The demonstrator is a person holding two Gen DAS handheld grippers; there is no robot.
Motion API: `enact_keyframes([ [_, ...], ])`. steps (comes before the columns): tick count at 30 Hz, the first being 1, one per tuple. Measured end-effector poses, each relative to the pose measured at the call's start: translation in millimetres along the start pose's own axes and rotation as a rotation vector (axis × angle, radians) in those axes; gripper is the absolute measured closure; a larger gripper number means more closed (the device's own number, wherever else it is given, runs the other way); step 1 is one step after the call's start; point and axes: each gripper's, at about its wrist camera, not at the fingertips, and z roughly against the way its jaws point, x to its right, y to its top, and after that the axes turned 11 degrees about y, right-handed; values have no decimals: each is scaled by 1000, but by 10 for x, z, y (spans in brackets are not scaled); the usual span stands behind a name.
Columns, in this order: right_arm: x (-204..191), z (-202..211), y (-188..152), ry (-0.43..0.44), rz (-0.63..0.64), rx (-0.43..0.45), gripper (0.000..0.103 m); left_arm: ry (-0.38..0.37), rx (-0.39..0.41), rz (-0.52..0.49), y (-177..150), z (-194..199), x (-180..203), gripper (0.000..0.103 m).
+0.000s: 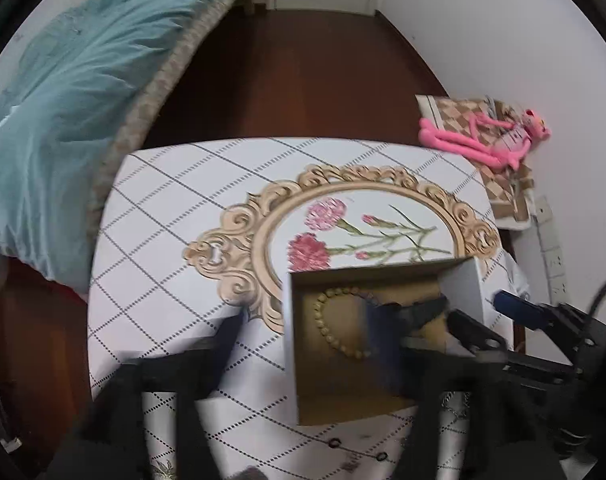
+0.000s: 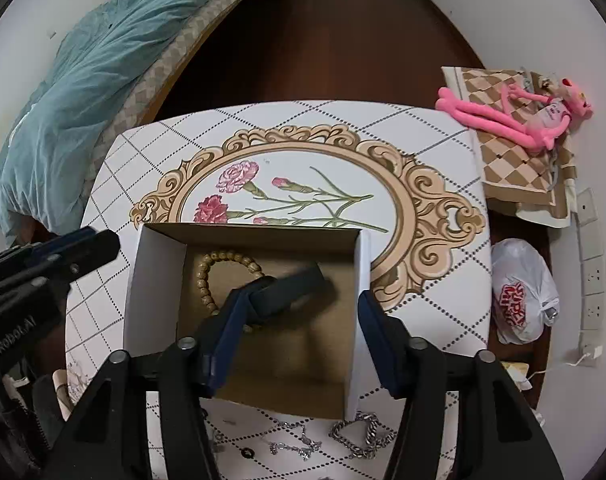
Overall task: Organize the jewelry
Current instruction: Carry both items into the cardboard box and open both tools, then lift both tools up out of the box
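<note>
Box (image 2: 247,312) sits on the table (image 2: 443,320), near edge side, partly over the printed frame motif (image 2: 415,208). In the box: bead bracelet (image 2: 207,280) at left, dark band (image 2: 291,292) beside it, overlapping its right part. My right gripper (image 2: 299,344) straddles the box's right wall, left finger inside. My left gripper (image 1: 303,344): one finger in the box, other outside left. Chains (image 2: 355,436) on the table before the box. Bed (image 2: 103,80) far left, plush toy (image 2: 515,116) far right, bag (image 2: 523,292) below it.

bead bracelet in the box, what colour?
Tan, wood-like beads. The bead bracelet shows best in the right wrist view, lying in the box.
</note>
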Motion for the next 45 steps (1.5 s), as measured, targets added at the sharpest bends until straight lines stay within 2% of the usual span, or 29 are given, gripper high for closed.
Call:
enact_keyframes([
  [2, -7, 59, -29, -23, 5, 15, 24, 40, 50, 23, -37, 51, -69, 7],
  [4, -5, 102, -82, -38, 6, 23, 15, 48, 61, 38, -53, 56, -112, 5],
  [5, -1, 114, -99, -51, 4, 24, 13, 49, 58, 45, -72, 55, -130, 0],
  [8, 10, 137, -177, -104, 6, 28, 7, 69, 58, 55, -143, 57, -146, 0],
  [23, -8, 240, -515, -144, -12, 44, 6, 94, 71, 37, -492, 223, -46, 0],
  [45, -486, 1464, -1066, -148, 38, 277, 6, 102, 266, 107, -1042, 1308, -235, 0],
])
